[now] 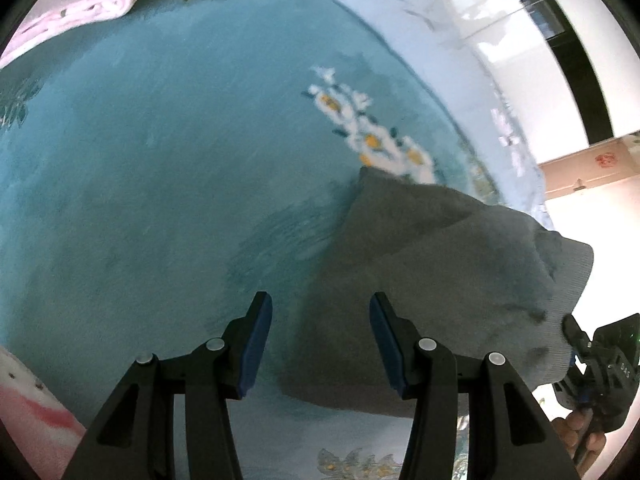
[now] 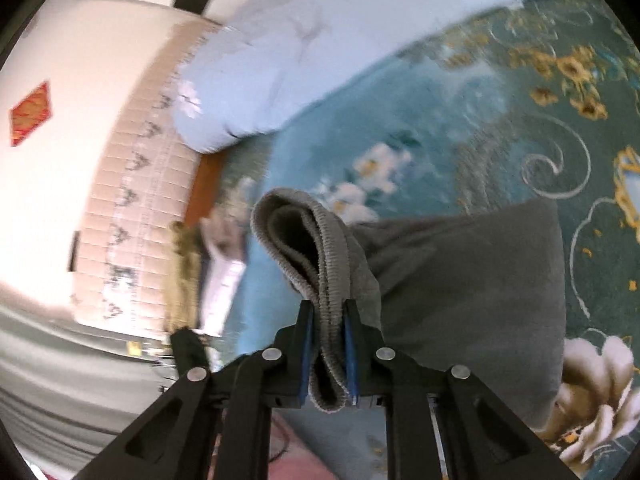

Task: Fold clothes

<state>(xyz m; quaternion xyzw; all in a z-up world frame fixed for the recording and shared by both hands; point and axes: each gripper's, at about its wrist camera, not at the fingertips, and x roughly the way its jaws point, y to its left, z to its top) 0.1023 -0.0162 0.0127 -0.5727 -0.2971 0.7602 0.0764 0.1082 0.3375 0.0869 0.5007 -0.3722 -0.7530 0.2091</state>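
Observation:
A grey knitted garment (image 1: 432,280) lies on the teal flowered bedspread (image 1: 140,180), its right side lifted off the bed. My left gripper (image 1: 320,332) hangs open above the garment's left edge, with nothing between its blue pads. In the right wrist view my right gripper (image 2: 327,340) is shut on the garment's ribbed hem (image 2: 328,280), which bulges up in a doubled fold between the pads. The rest of the grey garment (image 2: 472,300) trails down to the right onto the bed. The right gripper (image 1: 576,336) also shows at the right edge of the left wrist view, pinching the raised cloth.
A pale blue quilt (image 2: 288,60) lies rolled along the far side of the bed. A folded pink towel (image 1: 80,4) sits at the far left, and pink-and-white cloth (image 1: 28,408) at the near left. A padded headboard (image 2: 132,200) stands at the bed's end. A hand (image 1: 580,428) holds the right gripper.

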